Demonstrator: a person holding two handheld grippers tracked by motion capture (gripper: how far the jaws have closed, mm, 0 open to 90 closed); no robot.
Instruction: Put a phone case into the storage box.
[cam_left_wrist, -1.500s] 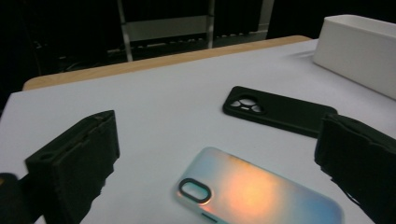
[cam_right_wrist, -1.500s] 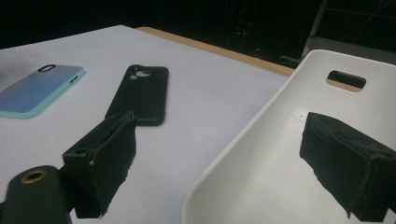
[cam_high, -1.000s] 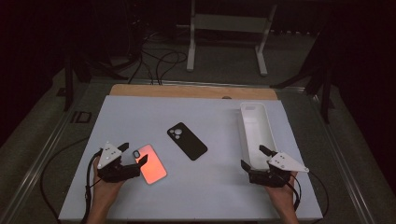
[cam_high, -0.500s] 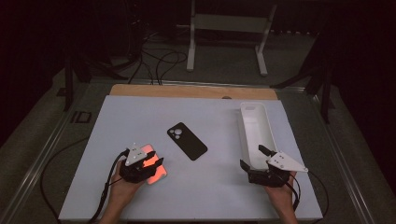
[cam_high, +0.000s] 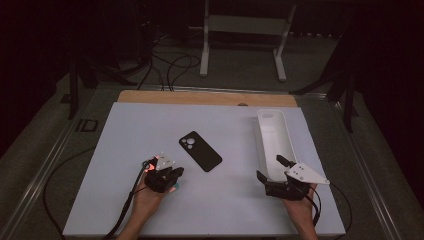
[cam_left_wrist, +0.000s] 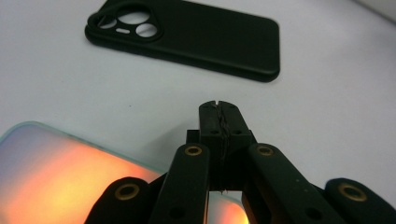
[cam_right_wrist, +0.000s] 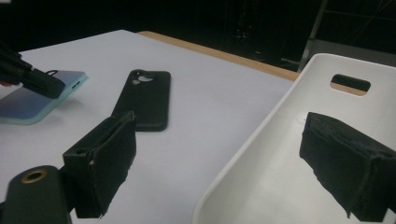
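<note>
Two grippers, one lit phone, one step: working the phone with pinched tips.

- High view: the left gripper (cam_high: 170, 175) sits low on the table (cam_high: 150, 125), just short of the black case (cam_high: 200, 151). The phone (cam_high: 173, 188) lies under it, mostly covered. The right gripper (cam_high: 270, 168) is well apart, at the near end of the white tray (cam_high: 261, 140).
- Left gripper view: the jaws have just been closing and now meet with nothing between them. The phone's glowing screen lies beneath, at lower left.
- Right gripper view: the jaws gape, the tray's wall standing loose between them. Farther off, the left tips seem to rest on the phone's near edge.
- Handling note: probably a press or a nudge. Keep the tips light and flat on the glass, and push slowly so that the phone does not slip.
</note>
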